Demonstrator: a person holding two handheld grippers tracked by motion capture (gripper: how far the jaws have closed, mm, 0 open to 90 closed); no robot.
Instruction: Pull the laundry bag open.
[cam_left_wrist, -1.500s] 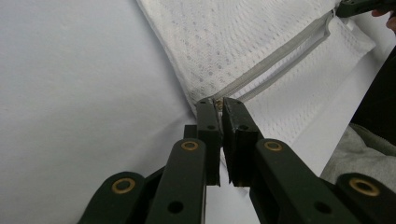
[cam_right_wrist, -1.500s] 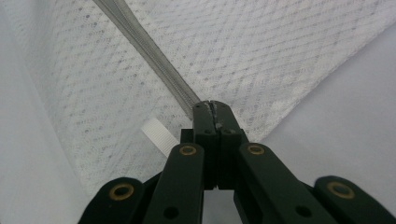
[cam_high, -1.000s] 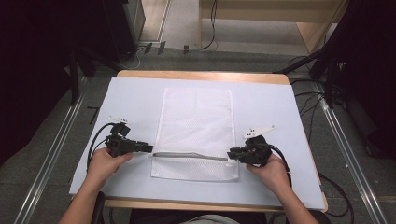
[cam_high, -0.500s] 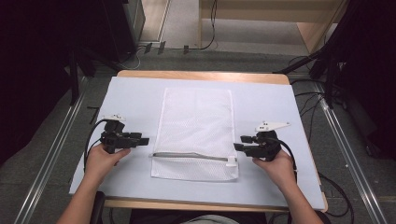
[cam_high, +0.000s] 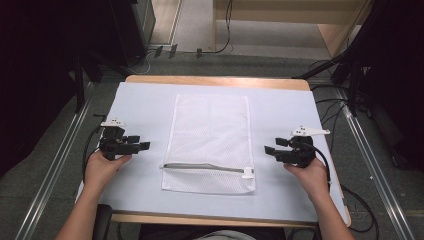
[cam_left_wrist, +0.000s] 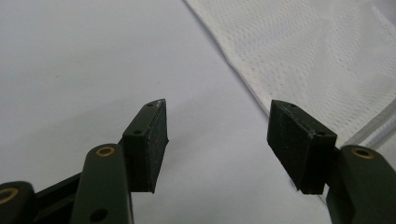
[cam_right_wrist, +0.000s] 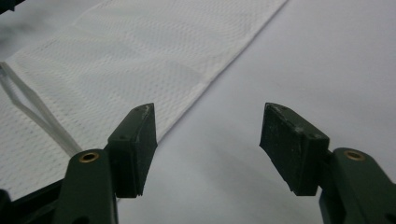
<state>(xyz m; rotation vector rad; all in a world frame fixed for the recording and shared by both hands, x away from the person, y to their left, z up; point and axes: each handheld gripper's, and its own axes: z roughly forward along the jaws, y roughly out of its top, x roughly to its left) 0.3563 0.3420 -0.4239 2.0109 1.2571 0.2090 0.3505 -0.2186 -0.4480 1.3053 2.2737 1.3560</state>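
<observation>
A white mesh laundry bag lies flat in the middle of the table, its grey zipper running across near the front end. My left gripper rests on the table left of the bag, open, nothing between its jaws. My right gripper rests to the right of the bag, open and empty as well. In the left gripper view the bag's edge lies beyond the open left gripper. The right gripper view shows the bag ahead and left of the open right gripper.
A pale blue-white cover is spread over the wooden table. Cables trail over the floor behind the table and along both sides. Metal rails run on the floor at left and right.
Both grippers have let go of the bag's zipper end and moved outward, the left one to the left, the right one to the right. The bag now lies flat.
</observation>
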